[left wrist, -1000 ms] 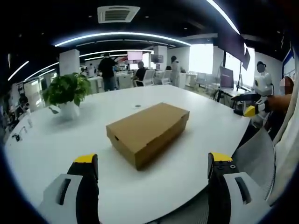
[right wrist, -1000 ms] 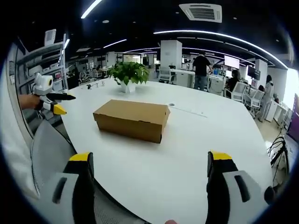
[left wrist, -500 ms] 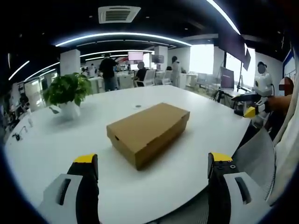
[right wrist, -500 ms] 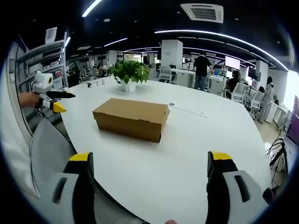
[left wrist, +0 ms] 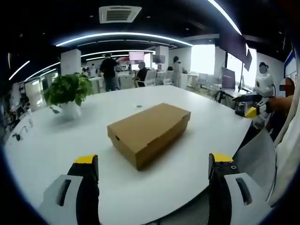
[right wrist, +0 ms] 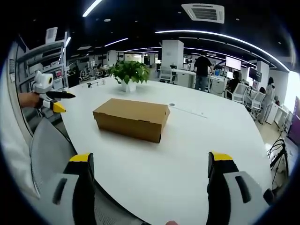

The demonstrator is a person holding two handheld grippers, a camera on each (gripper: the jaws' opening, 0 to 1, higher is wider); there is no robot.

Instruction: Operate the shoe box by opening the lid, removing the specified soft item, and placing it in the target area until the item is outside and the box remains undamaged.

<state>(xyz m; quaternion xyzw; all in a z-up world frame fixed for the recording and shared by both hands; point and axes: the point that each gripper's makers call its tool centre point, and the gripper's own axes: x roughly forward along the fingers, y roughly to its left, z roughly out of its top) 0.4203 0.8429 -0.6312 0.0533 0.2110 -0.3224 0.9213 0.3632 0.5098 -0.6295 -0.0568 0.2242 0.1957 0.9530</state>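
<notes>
A closed brown cardboard shoe box (left wrist: 148, 130) lies on the white round table (left wrist: 56, 145), its lid down. In the right gripper view the same shoe box (right wrist: 132, 119) sits left of centre. My left gripper (left wrist: 152, 176) is open, held back at the table's near edge, well short of the box. My right gripper (right wrist: 149, 174) is open too, also short of the box. The right gripper (left wrist: 251, 105) enters the left gripper view at the far right; the left gripper (right wrist: 49, 99) enters the right gripper view at the far left. Whatever is inside the box is hidden.
A potted green plant (left wrist: 68, 94) stands at the table's far side, also the plant (right wrist: 128, 75) behind the box. A grey mesh chair (right wrist: 49, 152) is at the table's edge. People and desks stand far behind.
</notes>
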